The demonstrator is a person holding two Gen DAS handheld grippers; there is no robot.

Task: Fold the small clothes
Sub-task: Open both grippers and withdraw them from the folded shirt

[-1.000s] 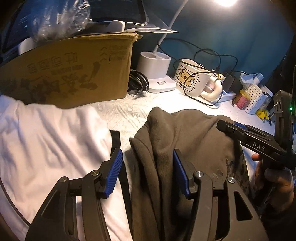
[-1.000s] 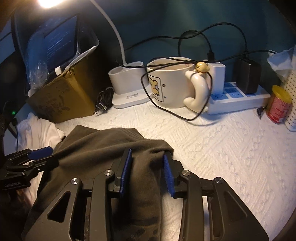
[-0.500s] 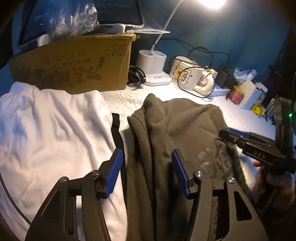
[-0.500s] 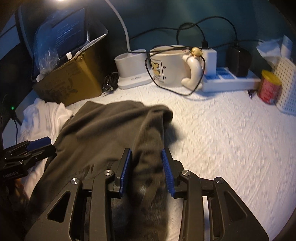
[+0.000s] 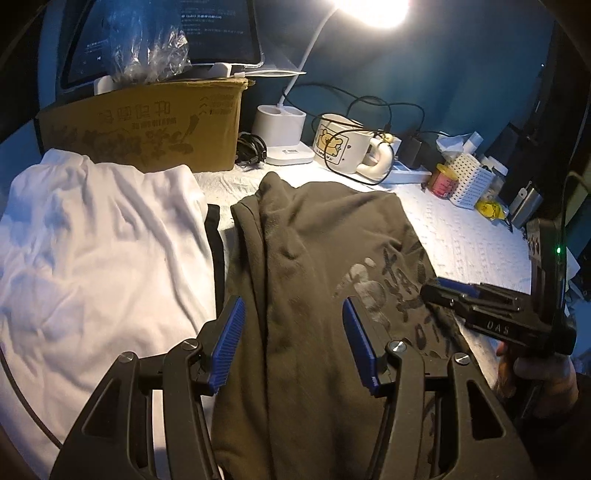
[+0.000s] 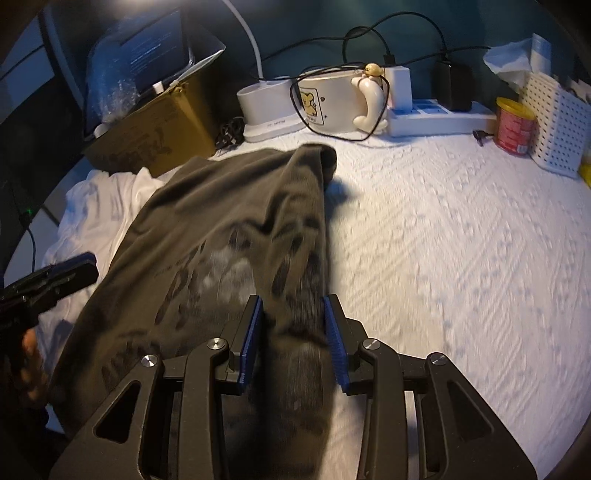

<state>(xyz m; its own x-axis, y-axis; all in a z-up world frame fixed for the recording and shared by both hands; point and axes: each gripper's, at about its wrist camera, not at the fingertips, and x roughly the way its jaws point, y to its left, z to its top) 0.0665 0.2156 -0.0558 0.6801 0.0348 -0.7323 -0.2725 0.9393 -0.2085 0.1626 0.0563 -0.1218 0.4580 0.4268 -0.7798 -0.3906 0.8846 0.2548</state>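
"DAS" on right gripper (image 5: pixel 439 291), box print unreadable

Olive-brown fleece garment (image 5: pixel 325 236) with dark lettering and pale print; plain white cotton garment (image 5: pixel 99 236); white textured table cover (image 6: pixel 461 240); blue ribbed gripper pads (image 5: pixel 232 347).

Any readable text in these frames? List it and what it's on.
"DAS": on the right gripper.
Cardboard box: upside-down print, unreadable.
Dark shirt: graphic lettering, creased, unreadable.
Screen: lines too small.
Mug: caption under cartoon too small.
Red can: blurred.
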